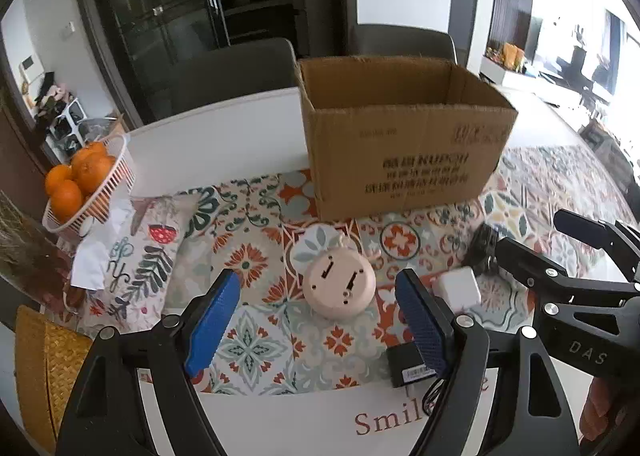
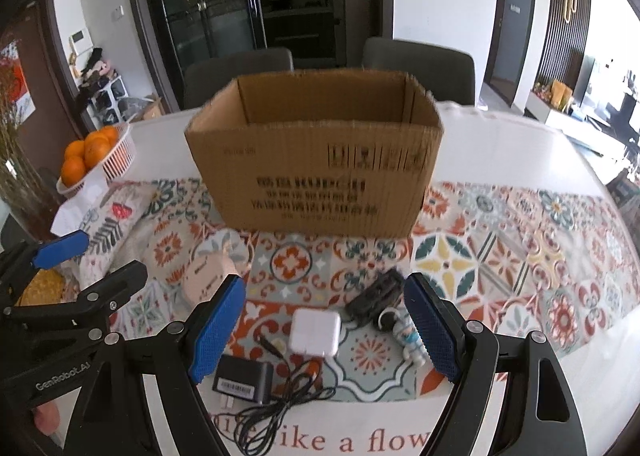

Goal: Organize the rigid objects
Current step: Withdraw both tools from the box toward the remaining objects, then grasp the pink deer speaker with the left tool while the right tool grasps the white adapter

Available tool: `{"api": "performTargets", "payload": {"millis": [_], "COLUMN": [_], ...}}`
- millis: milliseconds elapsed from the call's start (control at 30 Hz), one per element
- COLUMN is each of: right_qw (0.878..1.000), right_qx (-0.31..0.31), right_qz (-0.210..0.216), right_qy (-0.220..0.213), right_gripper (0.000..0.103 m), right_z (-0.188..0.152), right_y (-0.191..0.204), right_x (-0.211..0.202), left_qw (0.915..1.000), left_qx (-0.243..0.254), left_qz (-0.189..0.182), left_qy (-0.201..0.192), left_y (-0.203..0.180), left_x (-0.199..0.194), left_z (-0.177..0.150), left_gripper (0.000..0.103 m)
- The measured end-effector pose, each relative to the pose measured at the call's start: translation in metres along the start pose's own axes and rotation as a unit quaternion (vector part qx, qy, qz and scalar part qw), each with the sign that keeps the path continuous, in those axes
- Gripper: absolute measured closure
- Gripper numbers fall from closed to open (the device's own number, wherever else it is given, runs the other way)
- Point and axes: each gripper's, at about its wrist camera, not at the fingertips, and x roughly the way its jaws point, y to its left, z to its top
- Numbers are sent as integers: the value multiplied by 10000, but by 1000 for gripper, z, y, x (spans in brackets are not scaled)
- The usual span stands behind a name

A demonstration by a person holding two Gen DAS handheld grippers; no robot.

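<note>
On the right claw [image 1: 576,252] arm, "DAS" (beside "Smile" on the mat [image 1: 280,340]).

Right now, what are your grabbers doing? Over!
Left gripper open, lined up on round pink clock. Right gripper open over white square charger. Brown cardboard box open, waiting behind. Black adapter's cord trails nearby.
</note>
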Motion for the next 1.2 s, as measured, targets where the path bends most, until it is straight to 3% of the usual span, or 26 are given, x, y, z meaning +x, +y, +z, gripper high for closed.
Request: {"api": "performTargets", "payload": {"millis": [667, 1200], "right_qw": [9948, 9891], "right_qx": [219, 376], "right_qz": [21, -4], "right_qy": [999, 1426], "right_gripper": [21, 26], "right_z": [-31, -34], "right_y": [-3, -5], "right_x": [66, 108], "left_qw": [9956, 9921], "left_qx": [360, 406], "left_qz": [-483, -705], "left_qy": [719, 960], "left_y": [-3, -5], "left_x": [70, 117], "left_z": [-24, -24], "left_gripper": [23, 23]}}
